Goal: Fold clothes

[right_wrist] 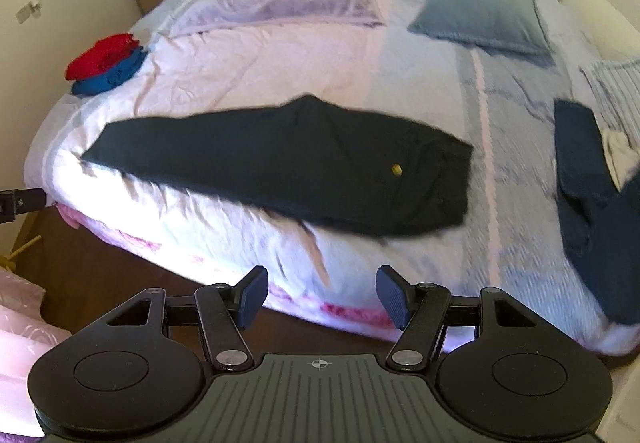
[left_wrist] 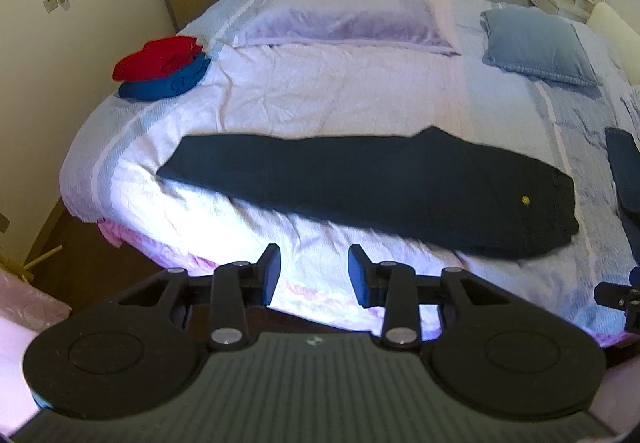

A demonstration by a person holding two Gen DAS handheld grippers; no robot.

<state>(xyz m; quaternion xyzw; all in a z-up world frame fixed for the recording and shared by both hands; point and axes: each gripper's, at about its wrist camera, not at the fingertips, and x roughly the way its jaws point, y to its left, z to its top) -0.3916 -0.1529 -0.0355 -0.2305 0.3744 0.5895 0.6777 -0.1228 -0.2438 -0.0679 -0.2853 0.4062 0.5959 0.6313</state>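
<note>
Red/blue pile (left_wrist: 162,65) far left of trousers (left_wrist: 372,187), clear of fold. Trousers lengthwise across bed (left_wrist: 320,91), leg left, waist right. Left hand-held gripper (left_wrist: 314,279) half open, empty, near middle. Right hand-held gripper (right_wrist: 320,297) wide, empty, nearer waist. More dark clothes (right_wrist: 592,203) right.

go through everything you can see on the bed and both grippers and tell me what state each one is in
Dark trousers: folded lengthwise, flat along the bed's near edge.
Red garment: folded, stacked on the blue one.
Blue garment: folded, bottom of the stack.
Second dark garment: unfolded, rumpled, at the right.
Lilac pillow: lying flat.
Grey pillow: lying flat.
Left gripper: open, empty.
Right gripper: open, empty.
</note>
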